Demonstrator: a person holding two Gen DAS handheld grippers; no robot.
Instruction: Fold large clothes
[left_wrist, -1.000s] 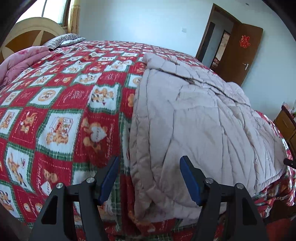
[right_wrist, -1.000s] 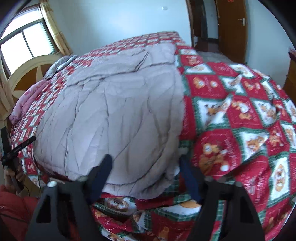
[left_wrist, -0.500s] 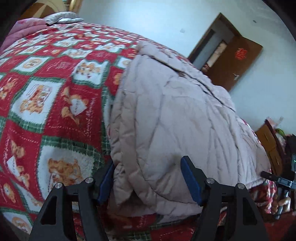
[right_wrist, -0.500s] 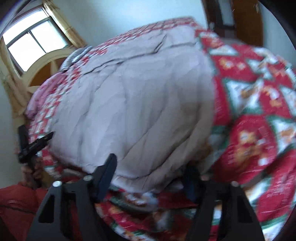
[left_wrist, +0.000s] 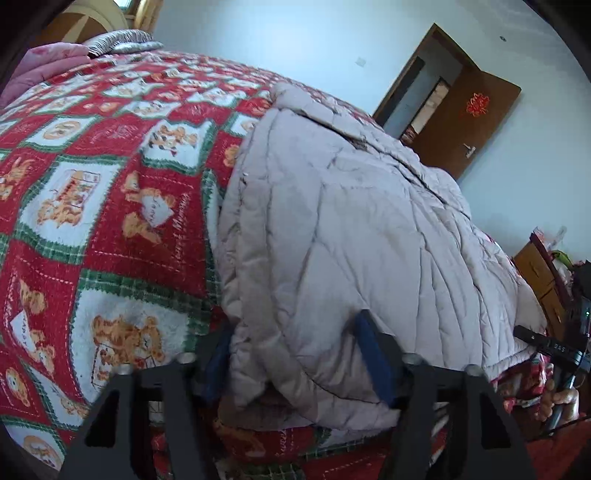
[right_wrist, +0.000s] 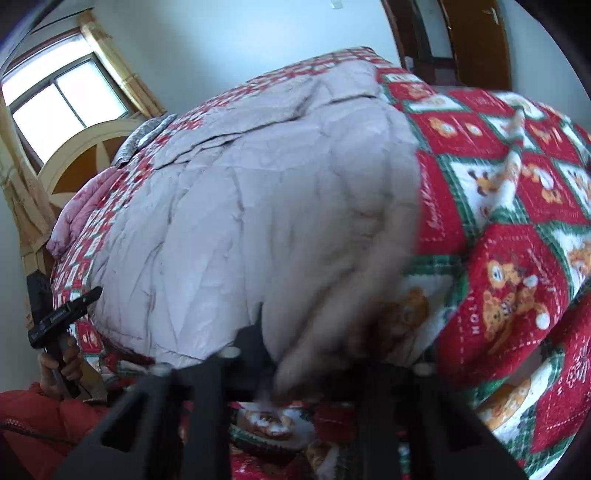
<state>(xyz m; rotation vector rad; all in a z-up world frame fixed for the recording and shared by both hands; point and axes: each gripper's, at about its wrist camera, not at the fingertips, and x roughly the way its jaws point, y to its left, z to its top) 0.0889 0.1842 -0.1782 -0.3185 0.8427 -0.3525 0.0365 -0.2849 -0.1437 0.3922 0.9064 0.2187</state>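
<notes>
The quilted coat (left_wrist: 351, 236) is pale beige; the bedspread (left_wrist: 110, 192) has red, green and white bear squares.

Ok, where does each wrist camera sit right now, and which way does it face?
Left wrist: on the left gripper, facing the grey coat's near left corner; its closing fingers and the right hand show.
Right wrist: on the right gripper, facing the near right corner; left hand, red sleeve.
Shared: coat, bedspread, door.

Coat (left_wrist: 351, 229) flat on bedspread (left_wrist: 92, 192)
</notes>
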